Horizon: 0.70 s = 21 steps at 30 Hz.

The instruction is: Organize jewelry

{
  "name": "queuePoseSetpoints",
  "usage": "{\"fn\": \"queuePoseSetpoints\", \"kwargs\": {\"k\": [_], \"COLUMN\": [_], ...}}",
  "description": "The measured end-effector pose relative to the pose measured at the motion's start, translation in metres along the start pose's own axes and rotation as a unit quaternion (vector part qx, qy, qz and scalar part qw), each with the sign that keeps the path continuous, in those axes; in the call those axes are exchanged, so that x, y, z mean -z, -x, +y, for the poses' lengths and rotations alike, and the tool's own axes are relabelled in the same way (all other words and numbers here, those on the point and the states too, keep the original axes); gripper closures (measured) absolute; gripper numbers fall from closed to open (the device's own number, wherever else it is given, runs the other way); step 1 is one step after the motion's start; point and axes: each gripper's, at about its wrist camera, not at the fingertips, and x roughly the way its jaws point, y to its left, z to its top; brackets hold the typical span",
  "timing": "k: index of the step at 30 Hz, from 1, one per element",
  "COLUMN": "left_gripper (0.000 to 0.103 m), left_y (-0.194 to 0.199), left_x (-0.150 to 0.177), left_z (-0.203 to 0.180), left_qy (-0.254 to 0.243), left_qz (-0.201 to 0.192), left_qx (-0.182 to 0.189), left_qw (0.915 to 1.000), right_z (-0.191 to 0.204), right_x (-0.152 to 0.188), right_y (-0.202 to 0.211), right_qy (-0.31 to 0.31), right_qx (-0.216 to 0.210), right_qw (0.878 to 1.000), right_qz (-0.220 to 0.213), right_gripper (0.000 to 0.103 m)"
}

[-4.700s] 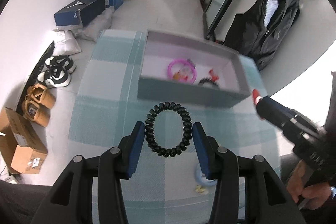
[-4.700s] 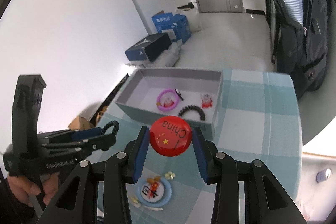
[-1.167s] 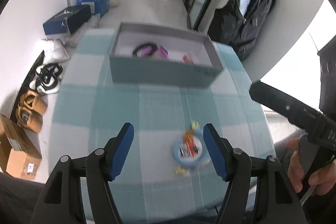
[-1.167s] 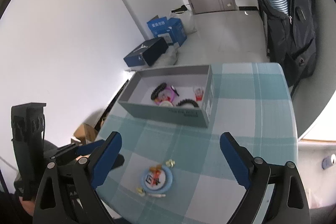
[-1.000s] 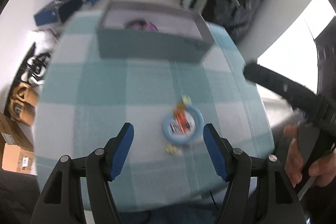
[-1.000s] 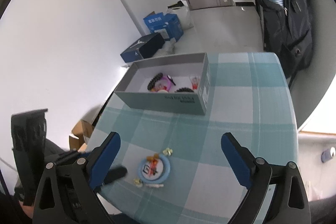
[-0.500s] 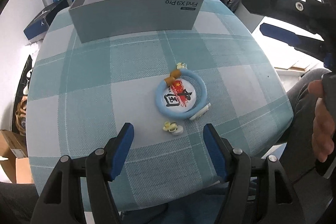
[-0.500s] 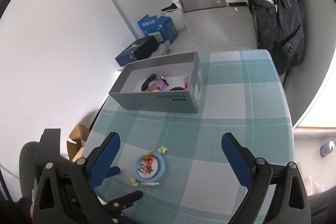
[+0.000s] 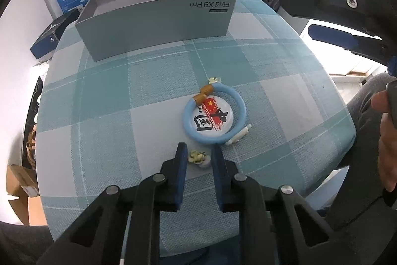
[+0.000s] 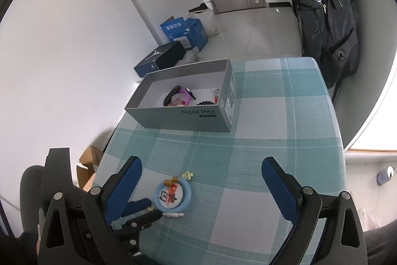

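Observation:
My left gripper [image 9: 197,157] sits low on the checked tablecloth, its blue pads closed in around a small cream flower earring [image 9: 197,157] and touching it on both sides. Just beyond lies a light blue bangle [image 9: 239,101] ringing a round white badge [image 9: 211,117], with a second cream earring [image 9: 214,79] at its far side and a white clip [image 9: 239,135] at its near right. The grey box [image 9: 158,26] stands at the far end; in the right wrist view it [image 10: 188,116] holds black coil bands and a pink ring. My right gripper [image 10: 201,180] is wide open and empty, high above the table.
The table's near edge [image 9: 322,165] is close by, with a person's knee and hand at the right. A dark backpack [image 10: 330,16] hangs beyond the table. Shoe boxes [image 10: 161,58] and a blue carton [image 10: 183,34] lie on the floor at the left.
My left gripper has dropped to the tablecloth and closed from wide open onto the cream earring. The right gripper stays open and has barely moved.

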Motion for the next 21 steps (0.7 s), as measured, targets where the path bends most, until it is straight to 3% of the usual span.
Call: {"fn": "queuePoseSetpoints", "kwargs": {"k": [11, 21], "left_gripper": [0.088, 0.088], "left_y": [0.009, 0.039], "left_x": [0.000, -0.009], "left_z": [-0.002, 0.029], "left_qy": [0.000, 0.084], "left_qz": [-0.001, -0.057], "left_qx": [0.016, 0.035], "left_qw": [0.9999, 0.9942], "right_z": [0.001, 0.004], "right_x": [0.005, 0.020], "right_y": [0.002, -0.013], "right_qy": [-0.002, 0.001], "right_qx": [-0.006, -0.003], "right_qw": [1.000, 0.999], "right_qz": [0.008, 0.048], "right_gripper": [0.005, 0.006]}}
